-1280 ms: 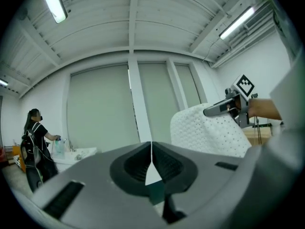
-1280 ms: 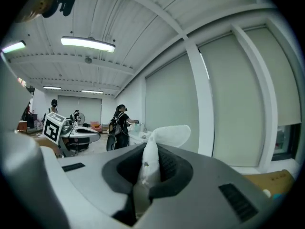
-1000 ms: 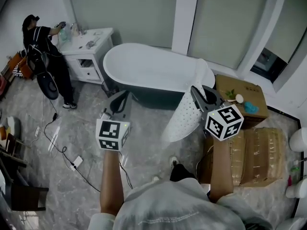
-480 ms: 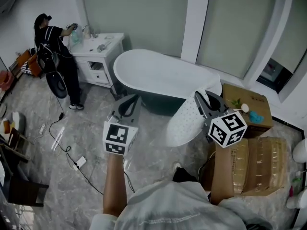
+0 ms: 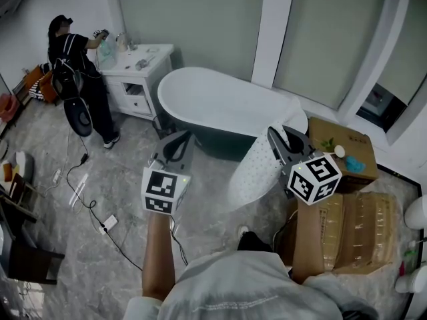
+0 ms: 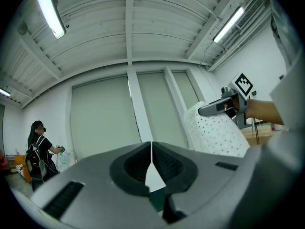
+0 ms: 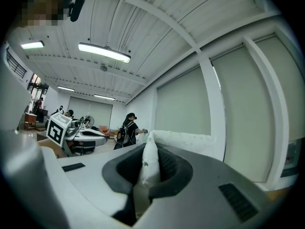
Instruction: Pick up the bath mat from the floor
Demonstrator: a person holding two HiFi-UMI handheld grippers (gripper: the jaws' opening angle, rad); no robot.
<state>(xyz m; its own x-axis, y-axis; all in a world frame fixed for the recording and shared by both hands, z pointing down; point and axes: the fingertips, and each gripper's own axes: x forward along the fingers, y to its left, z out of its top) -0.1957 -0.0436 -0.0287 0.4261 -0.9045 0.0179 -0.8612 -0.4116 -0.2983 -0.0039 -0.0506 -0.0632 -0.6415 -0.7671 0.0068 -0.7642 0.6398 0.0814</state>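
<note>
Bath mat (image 5: 255, 170), white and dotted with small holes, hangs clear of the grey marbled floor (image 5: 127, 199), in front of the right end of the white bathtub (image 5: 220, 102). The right gripper (image 5: 279, 139) is clamped on the mat's upper edge; in the right gripper view a fold of the mat (image 7: 147, 159) sits pinched between the closed jaws. The left gripper (image 5: 175, 147) is raised to the left of the mat, apart from it, jaws pressed together with nothing between them. A cardboard box (image 5: 341, 142) stands to the mat's right. At the far left corner a person (image 5: 75, 59) stands at a white vanity cabinet (image 5: 137, 79).
</note>
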